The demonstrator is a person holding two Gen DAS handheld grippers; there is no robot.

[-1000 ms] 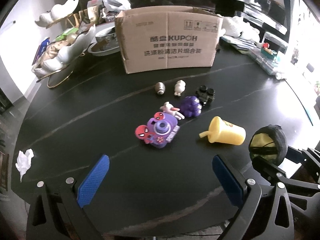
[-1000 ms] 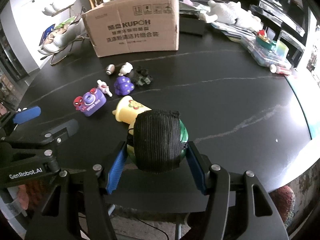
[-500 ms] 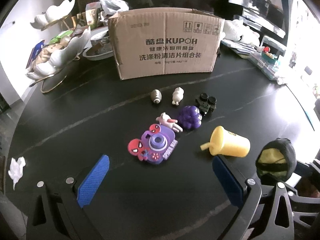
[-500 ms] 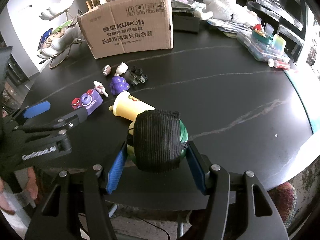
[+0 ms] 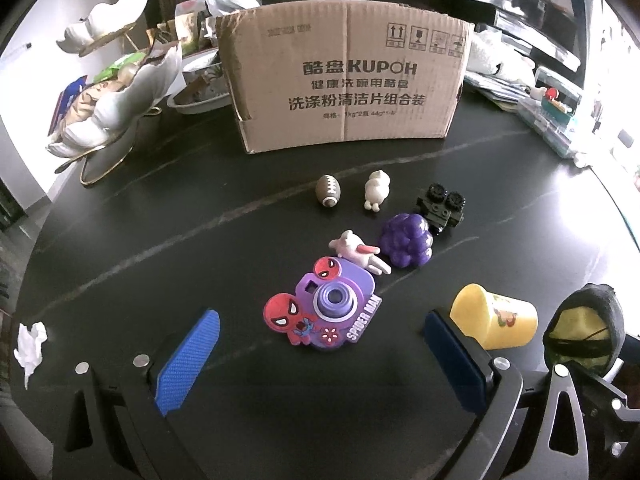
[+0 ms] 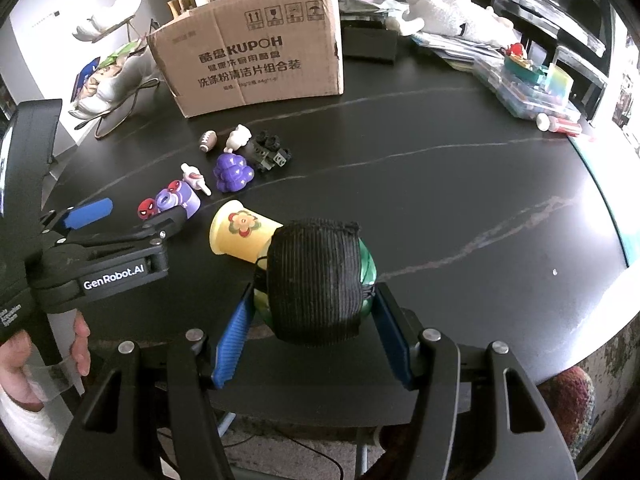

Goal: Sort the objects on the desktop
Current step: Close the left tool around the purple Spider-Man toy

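Observation:
My left gripper is open, low over the black table, its blue pads either side of a purple Spider-Man toy camera without touching it. Beyond the camera lie a white-pink rabbit figure, purple grapes, a small football, a white figure and a black toy car. A yellow cup lies on its side to the right. My right gripper is shut on a green ball in a black knitted sleeve, held above the table's near edge.
A cardboard box stands open-topped behind the toys. A shell-shaped tray of snacks sits at the back left, a crumpled tissue near the left edge. Plastic boxes and a white plush line the back right.
My left gripper has moved forward and down toward the toy camera, which now sits between its open pads. The right gripper has kept still with the ball.

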